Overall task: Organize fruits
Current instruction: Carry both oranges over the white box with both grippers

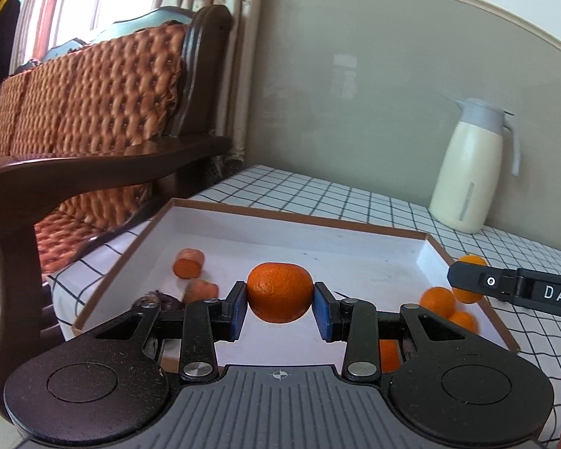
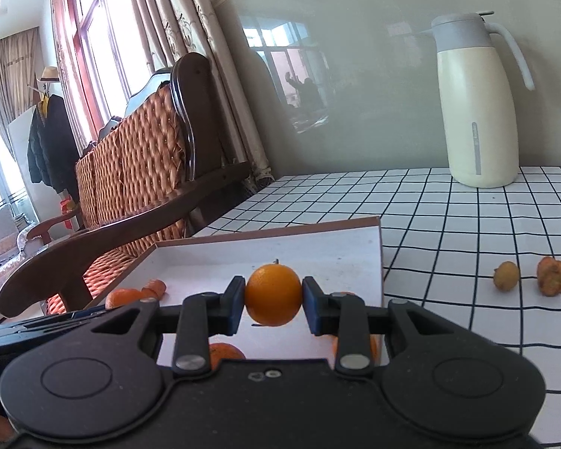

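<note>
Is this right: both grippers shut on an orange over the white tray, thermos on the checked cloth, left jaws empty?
Not quite: the left jaws are not empty. The left wrist view shows the left gripper shut on an orange over the white tray. The rest holds: the right gripper grips its own orange, and the thermos stands on the checked cloth.

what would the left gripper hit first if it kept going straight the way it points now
Probably the far wall of the white tray. The left gripper, shut on an orange, points across the tray's open middle; the cut pieces lie left of that line. Depth is uncertain.
</note>
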The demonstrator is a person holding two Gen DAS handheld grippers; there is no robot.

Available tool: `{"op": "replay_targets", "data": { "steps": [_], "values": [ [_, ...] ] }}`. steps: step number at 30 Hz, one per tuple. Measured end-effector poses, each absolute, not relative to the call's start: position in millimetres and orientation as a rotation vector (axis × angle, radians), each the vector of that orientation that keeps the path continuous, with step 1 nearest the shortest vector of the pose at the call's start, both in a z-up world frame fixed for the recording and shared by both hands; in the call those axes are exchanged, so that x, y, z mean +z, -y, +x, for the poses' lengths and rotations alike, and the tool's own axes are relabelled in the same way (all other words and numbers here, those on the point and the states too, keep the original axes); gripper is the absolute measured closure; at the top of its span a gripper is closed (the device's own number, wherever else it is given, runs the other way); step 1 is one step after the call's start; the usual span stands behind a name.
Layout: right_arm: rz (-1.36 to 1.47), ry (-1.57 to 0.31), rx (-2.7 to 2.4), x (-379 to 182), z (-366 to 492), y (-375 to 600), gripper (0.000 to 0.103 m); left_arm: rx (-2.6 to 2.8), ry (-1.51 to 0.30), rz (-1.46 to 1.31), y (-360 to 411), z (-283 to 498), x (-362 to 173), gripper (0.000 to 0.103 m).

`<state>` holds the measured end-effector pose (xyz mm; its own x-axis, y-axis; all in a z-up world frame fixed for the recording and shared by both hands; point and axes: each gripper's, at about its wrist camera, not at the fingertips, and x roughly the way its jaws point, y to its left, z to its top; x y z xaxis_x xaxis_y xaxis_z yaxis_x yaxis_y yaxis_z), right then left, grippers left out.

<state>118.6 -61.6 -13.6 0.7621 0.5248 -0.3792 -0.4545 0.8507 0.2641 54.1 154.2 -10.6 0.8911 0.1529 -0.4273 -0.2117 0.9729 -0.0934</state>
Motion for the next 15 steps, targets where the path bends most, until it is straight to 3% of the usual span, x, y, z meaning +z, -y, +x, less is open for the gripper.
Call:
{"op": "replay_targets", "data": {
  "steps": [15],
  "values": [
    [0.164, -0.457, 0.479, -17, 134, 52, 0.079, 0.233, -0.418, -0.132, -169, 74, -8, 0.065]
  ]
}}
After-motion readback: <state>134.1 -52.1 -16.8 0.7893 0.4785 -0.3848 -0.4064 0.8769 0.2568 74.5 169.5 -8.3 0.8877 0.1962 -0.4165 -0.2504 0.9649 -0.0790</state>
